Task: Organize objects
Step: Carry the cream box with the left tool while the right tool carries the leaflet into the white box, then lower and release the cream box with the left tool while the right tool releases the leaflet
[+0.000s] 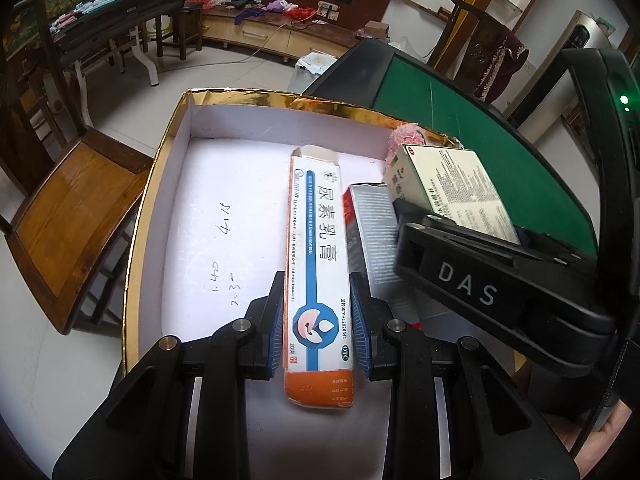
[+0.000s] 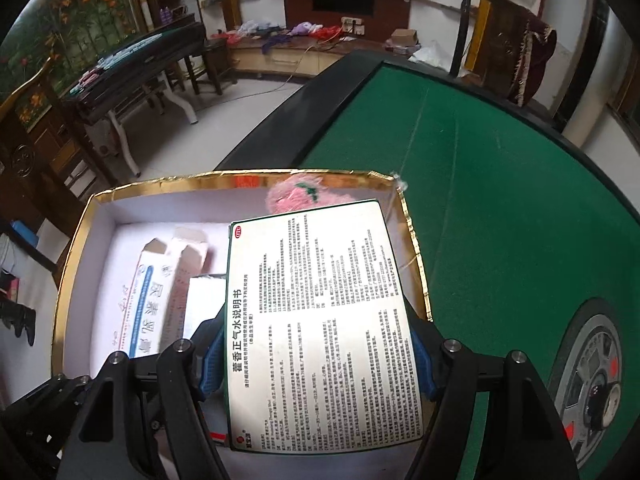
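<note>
My left gripper (image 1: 318,320) is shut on a long white, blue and orange ointment box (image 1: 316,264), held over the white floor of a gold-rimmed tray (image 1: 160,184). My right gripper (image 2: 318,356) is shut on a wide green-edged medicine box (image 2: 320,320) with printed text, held over the tray's right side (image 2: 416,256). The same box (image 1: 452,188) and the right gripper's body show at the right of the left wrist view. A silver box (image 1: 372,236) lies between them in the tray. A pink fluffy item (image 2: 296,196) sits at the tray's far right corner.
The tray sits at the left edge of a green felt table (image 2: 500,200) with a black rim and a round control panel (image 2: 592,384). A wooden chair (image 1: 68,216) stands left of the tray. A second table (image 1: 116,12) and a TV cabinet stand farther back.
</note>
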The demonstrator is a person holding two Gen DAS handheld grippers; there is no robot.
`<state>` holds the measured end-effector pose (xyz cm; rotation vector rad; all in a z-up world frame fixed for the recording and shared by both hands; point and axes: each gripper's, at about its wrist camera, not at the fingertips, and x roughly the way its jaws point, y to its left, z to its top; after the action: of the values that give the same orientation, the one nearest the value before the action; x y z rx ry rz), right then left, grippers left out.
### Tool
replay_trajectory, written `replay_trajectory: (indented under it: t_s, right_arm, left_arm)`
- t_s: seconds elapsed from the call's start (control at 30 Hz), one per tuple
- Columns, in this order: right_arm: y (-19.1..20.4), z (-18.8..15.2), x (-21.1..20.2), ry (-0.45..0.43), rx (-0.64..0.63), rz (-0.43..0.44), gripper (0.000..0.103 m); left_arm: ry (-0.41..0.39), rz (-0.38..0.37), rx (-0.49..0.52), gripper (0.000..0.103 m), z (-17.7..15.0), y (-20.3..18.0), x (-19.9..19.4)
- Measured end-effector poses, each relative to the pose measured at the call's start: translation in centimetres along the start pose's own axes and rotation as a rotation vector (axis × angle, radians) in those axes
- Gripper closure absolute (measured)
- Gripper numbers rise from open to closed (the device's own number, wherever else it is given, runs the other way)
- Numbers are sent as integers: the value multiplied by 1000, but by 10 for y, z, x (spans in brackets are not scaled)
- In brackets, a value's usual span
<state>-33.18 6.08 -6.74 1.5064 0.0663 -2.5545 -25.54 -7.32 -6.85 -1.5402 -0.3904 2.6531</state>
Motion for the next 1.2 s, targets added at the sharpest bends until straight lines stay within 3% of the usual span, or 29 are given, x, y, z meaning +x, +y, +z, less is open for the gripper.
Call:
replay_trajectory:
  t_s: [0.7,1.2]
  right_arm:
    - [-13,0,2,35,92,65,30]
    - [-6,-1,-16,-15,61,51,29]
  left_arm:
    - [-1,-1,19,74,-3,-2,0]
    - [-7,-15,23,74,-3,-6,-2]
